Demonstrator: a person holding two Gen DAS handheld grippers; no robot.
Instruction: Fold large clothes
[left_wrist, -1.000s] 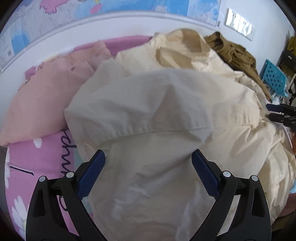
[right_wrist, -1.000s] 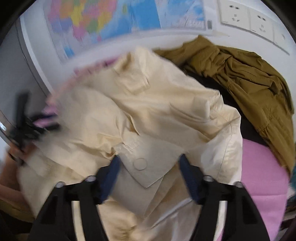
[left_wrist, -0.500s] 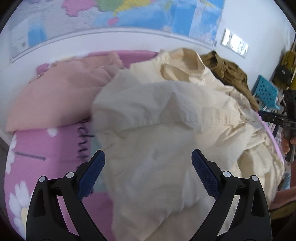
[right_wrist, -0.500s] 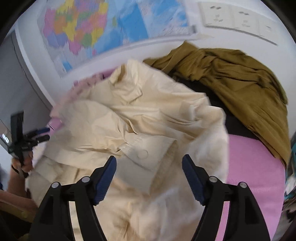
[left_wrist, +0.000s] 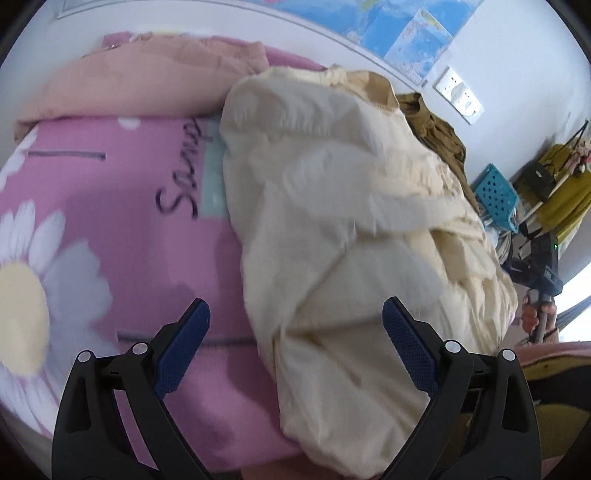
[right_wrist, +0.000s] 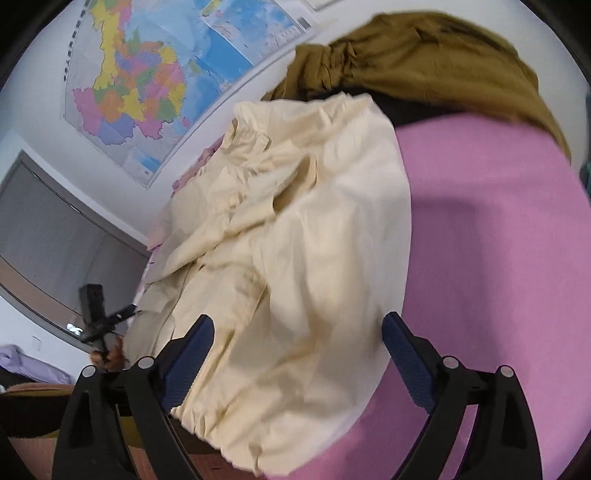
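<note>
Cream cotton jacket (left_wrist: 351, 229) lies bunched in a long heap on the pink daisy-print blanket (left_wrist: 110, 229). A second ago my left gripper (left_wrist: 295, 343) sat right over its smooth back panel; now I see it from the left, with bare blanket under the near-left finger. Both pairs of tongs stand apart and hold nothing, the right gripper (right_wrist: 297, 354) hovering over the near hem. I judge one fold has just been dropped and the next grab is due. Open pink room lies left of the heap and, in the right view, to its right. At the far edge a peach garment (left_wrist: 140, 81) and an olive-brown garment (right_wrist: 413, 62) crowd the wall, so I'd fold toward the near side.
</note>
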